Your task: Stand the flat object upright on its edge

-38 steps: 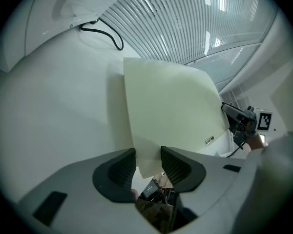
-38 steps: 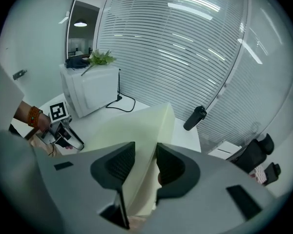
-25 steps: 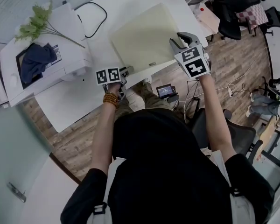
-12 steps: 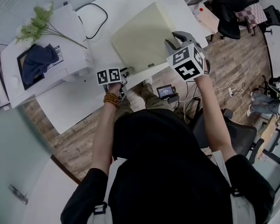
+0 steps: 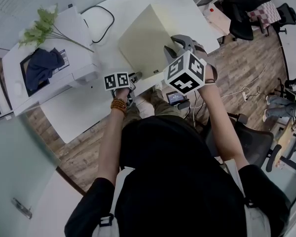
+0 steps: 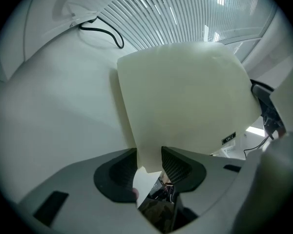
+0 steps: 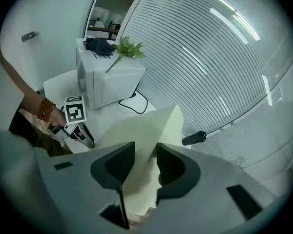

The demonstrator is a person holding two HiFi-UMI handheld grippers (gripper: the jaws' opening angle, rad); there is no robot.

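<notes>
A pale cream flat board lies tilted on the white table, its right edge raised and its left side low. My right gripper is shut on that raised right edge; in the right gripper view the board runs between the pads. My left gripper sits at the table's front edge with the board's near corner between its jaws. Those jaws are closing and the pads touch the board.
A white machine at the left carries a blue cloth and a green sprig. A black cable loops behind the board. A black cylinder lies by the slatted wall. Chairs stand at the right.
My right gripper has swung left and upward with the board's right edge, tipping the board steeper. The left gripper has stayed at the front corner.
</notes>
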